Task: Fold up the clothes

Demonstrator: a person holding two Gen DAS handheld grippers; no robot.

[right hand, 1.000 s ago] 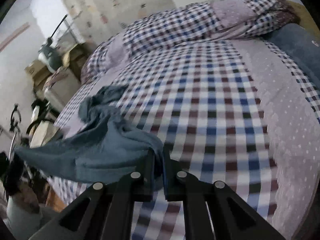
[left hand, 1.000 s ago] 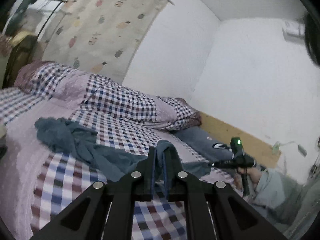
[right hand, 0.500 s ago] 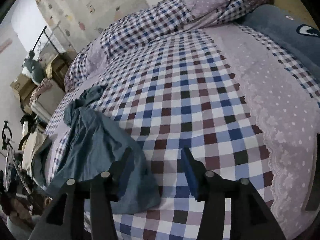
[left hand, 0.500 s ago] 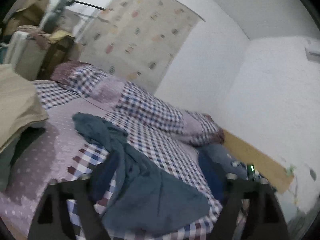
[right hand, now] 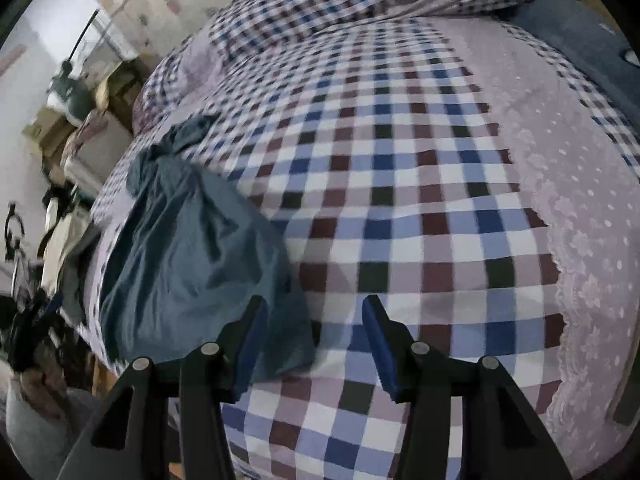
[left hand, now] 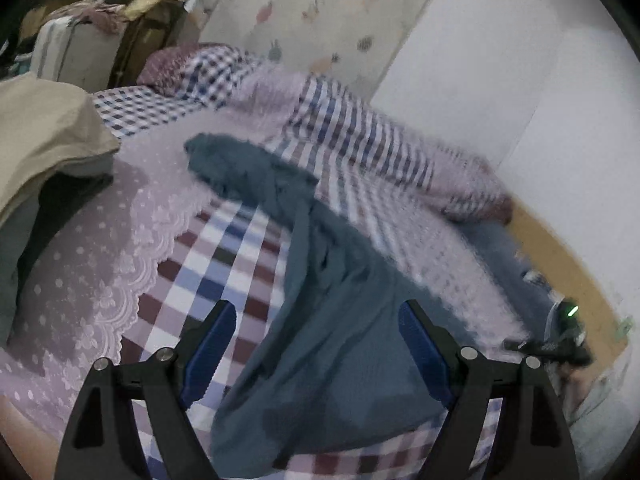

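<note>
both pairs of fingers stand wide apart, gripping nothing: your left gripper (left hand: 316,344) frames the near end of the blue-grey garment (left hand: 320,320), your right gripper (right hand: 312,332) sits at its near right corner (right hand: 276,344). garment lies on the checked bedspread (right hand: 400,220) at the near bed edge, rumpled, not folded. risk: near hem hangs by the edge, so a one-layer pinch or a drag could slide it off or bunch it more. long axis runs near to far, wide end toward you, narrow twisted end (left hand: 216,152) pointing at the pillows (left hand: 360,132).
</note>
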